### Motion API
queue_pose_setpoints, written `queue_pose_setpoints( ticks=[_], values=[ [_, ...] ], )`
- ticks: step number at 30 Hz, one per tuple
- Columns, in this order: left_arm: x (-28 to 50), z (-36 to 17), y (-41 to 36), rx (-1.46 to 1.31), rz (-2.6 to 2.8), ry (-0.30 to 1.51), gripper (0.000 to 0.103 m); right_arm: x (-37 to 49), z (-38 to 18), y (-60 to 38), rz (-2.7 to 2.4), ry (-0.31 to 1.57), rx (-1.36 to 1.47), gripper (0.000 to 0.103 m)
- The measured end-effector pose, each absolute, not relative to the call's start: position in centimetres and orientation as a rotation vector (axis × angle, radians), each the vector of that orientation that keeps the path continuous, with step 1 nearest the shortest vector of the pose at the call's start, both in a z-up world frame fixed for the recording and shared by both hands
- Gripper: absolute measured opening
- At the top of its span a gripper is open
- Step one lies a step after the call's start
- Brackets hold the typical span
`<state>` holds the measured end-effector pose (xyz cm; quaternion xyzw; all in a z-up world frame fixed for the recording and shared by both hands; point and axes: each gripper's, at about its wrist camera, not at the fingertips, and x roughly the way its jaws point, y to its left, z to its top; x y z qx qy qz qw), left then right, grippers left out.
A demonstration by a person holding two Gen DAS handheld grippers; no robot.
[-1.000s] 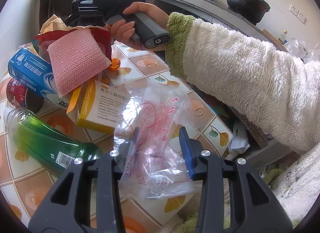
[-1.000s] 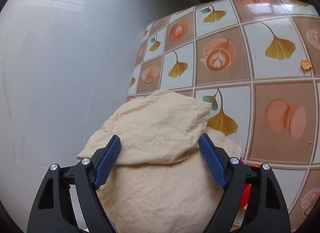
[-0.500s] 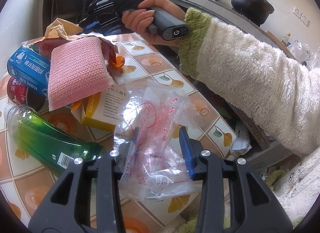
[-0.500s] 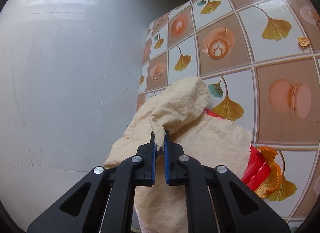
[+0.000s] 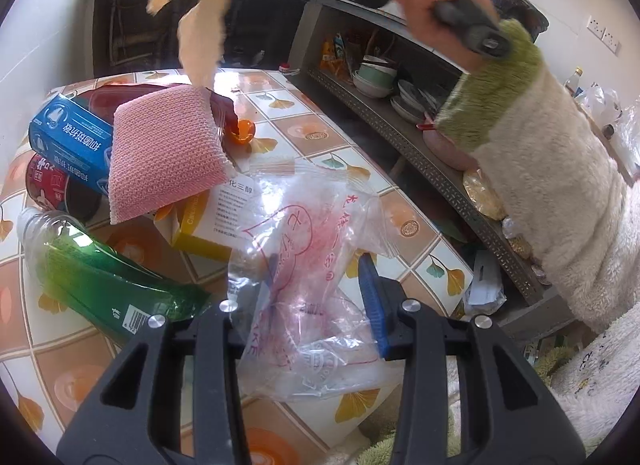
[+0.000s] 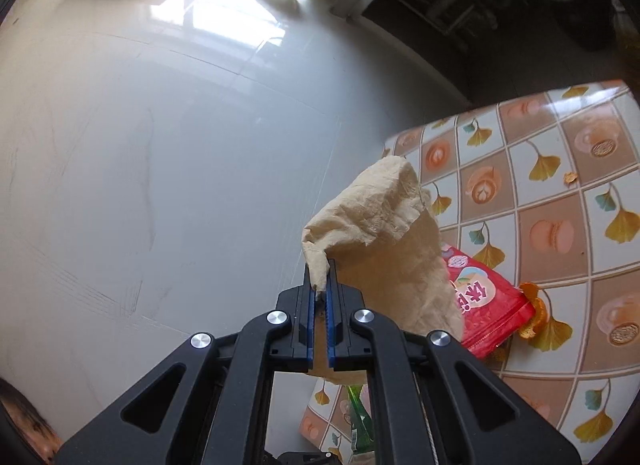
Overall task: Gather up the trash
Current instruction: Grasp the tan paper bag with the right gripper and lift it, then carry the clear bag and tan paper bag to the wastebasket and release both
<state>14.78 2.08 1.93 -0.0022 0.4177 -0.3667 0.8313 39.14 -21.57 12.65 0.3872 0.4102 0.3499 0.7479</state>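
Dangling above the pink knitted cloth (image 5: 166, 153), the crumpled beige paper tissue (image 6: 384, 241) could slip, because the right gripper (image 6: 320, 285) pinches only one thin corner fold.

Blue box (image 5: 70, 141): white Chinese characters along side, upside down in view, not surely legible. Yellow-white carton (image 5: 218, 217): "Calcitriol" partly visible on yellow edge; "化三醇" on white face, fine print below unreadable. Clear zip bag (image 5: 316, 265): red handwritten-style Chinese characters, unclear. Green bottle (image 5: 108, 285): barcode label, digits too small. Red can (image 5: 48, 189): white characters, illegible. Red snack pouch (image 6: 486, 305): large white "体" partly seen.
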Motion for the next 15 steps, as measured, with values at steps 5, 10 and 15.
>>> queue_pose_setpoints(
  ticks=[5,10,15],
  values=[
    [14.5,2.1,2.1,-0.010,-0.784,0.875,0.037,32.7,15.5,-26.6,0.662,0.797,0.791,0.005],
    [14.2,2.6,1.6,0.000,-0.802,0.863,0.037,27.0,15.1,-30.4,0.559,0.750,0.798,0.005],
    [14.0,3.3,1.0,0.008,-0.828,0.844,0.037,22.3,13.7,-32.8,0.469,0.693,0.833,0.005]
  ],
)
